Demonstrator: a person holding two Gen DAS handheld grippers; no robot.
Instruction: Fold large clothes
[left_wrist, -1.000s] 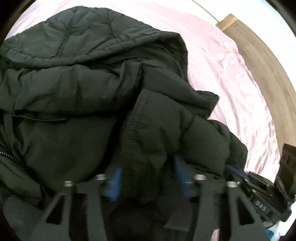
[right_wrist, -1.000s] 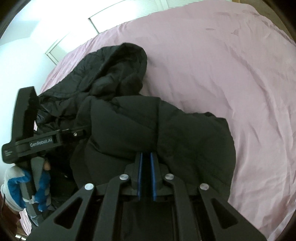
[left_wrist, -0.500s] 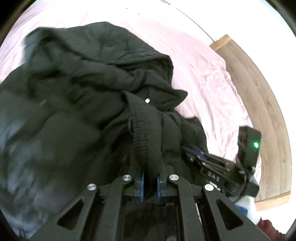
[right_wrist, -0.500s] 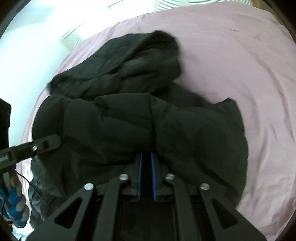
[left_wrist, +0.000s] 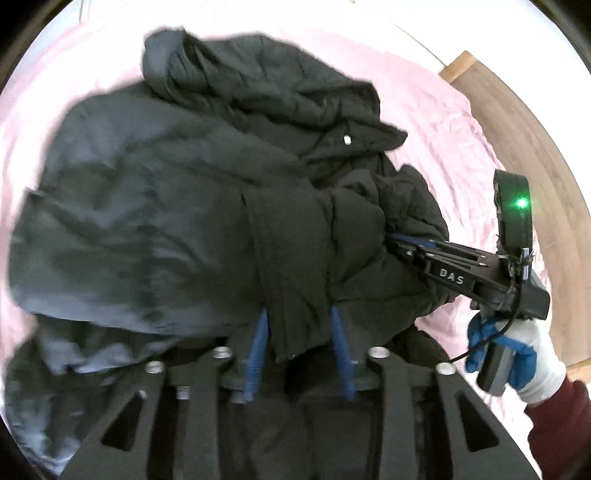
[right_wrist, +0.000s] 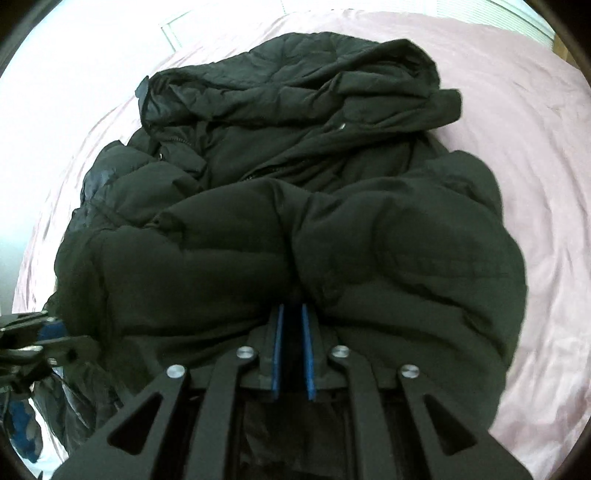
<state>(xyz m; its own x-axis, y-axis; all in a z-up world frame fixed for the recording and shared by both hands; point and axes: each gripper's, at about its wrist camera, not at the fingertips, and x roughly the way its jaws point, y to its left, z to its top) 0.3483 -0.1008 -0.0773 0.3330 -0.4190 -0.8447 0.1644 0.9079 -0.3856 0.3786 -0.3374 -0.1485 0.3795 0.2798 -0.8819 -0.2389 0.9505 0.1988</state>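
Observation:
A black puffy hooded jacket (left_wrist: 166, 203) lies bunched on a pink bedsheet (left_wrist: 443, 122). Its sleeve cuff (left_wrist: 295, 295) hangs between the blue pads of my left gripper (left_wrist: 299, 314). Those jaws are opening and the pads stand clear of the cuff on both sides. In the right wrist view the jacket (right_wrist: 369, 240) fills the middle, with its hood (right_wrist: 332, 74) at the far end. My right gripper (right_wrist: 291, 306) pinches a fold of the jacket's body; its jaws are starting to open, with fabric still gathered at the pad tips. From the left wrist, the right gripper (left_wrist: 395, 238) reaches into the jacket's right side.
A hand in a white and blue glove (left_wrist: 524, 354) with a dark red sleeve holds the right gripper. Wooden flooring (left_wrist: 535, 147) runs along the bed's right side. Bare pink sheet (right_wrist: 535, 129) surrounds the jacket. The left gripper (right_wrist: 48, 325) shows at the left edge of the right wrist view.
The left jaws closed on the sleeve cuff, carried it across the jacket, and now stand apart again. The right pads have spread slightly. More of the jacket shows in both views.

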